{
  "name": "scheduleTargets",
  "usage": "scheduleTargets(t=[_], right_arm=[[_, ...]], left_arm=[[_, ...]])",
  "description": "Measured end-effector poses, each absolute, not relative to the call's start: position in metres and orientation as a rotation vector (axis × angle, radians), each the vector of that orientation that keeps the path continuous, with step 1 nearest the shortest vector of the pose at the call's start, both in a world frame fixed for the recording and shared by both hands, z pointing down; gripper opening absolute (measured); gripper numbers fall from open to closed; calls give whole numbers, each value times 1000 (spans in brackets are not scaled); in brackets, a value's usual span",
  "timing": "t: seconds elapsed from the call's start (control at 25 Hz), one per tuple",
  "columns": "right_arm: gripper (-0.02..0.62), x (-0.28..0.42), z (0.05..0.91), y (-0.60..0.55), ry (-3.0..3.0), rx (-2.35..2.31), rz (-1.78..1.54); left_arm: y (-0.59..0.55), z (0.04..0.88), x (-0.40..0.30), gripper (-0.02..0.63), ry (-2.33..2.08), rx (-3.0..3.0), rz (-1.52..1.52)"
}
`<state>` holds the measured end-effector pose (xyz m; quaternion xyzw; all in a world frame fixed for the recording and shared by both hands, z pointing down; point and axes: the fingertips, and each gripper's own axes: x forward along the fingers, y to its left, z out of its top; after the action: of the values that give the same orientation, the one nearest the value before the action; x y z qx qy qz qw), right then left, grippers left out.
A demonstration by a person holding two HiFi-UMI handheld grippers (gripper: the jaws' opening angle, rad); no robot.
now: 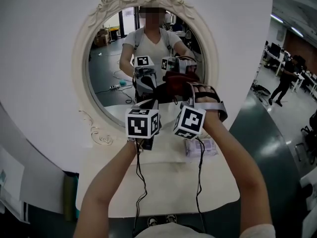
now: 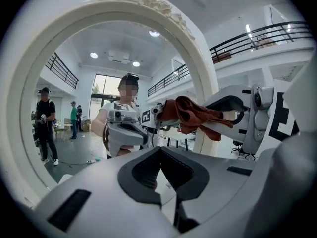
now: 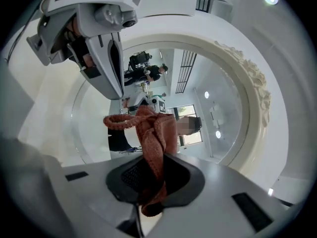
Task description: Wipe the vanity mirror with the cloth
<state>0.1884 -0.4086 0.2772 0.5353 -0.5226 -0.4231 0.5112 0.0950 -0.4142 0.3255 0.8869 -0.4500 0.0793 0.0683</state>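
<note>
The oval vanity mirror (image 1: 111, 68) in its ornate cream frame (image 1: 81, 58) stands on a white table (image 1: 168, 192) against a white wall. My right gripper (image 1: 181, 90) is shut on a dark red cloth (image 1: 176, 80), held up close to the lower middle of the glass. In the right gripper view the cloth (image 3: 156, 138) hangs bunched out of the right gripper (image 3: 148, 175). My left gripper (image 1: 148, 103) is just left of it, shut and empty (image 2: 161, 152). From the left gripper view the cloth (image 2: 190, 114) shows to the right, in front of the frame (image 2: 198, 73).
A small plastic-wrapped packet (image 1: 200, 148) lies on the table under my right forearm. Cables hang from both grippers over the table's front edge. At the far right a person (image 1: 285, 81) stands among desks. The glass reflects the person holding the grippers.
</note>
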Motion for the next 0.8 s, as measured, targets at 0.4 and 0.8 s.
scheduleTargets(t=[0.4,0.8], right_arm=[[60,177,390,-406,-1398,1192,-854],[60,150,489,-409,-1522,1095,-710]], left_arm=[[-400,425,95,11,-1302,2549,396],[-396,516,70,11,-1312,2408,465]])
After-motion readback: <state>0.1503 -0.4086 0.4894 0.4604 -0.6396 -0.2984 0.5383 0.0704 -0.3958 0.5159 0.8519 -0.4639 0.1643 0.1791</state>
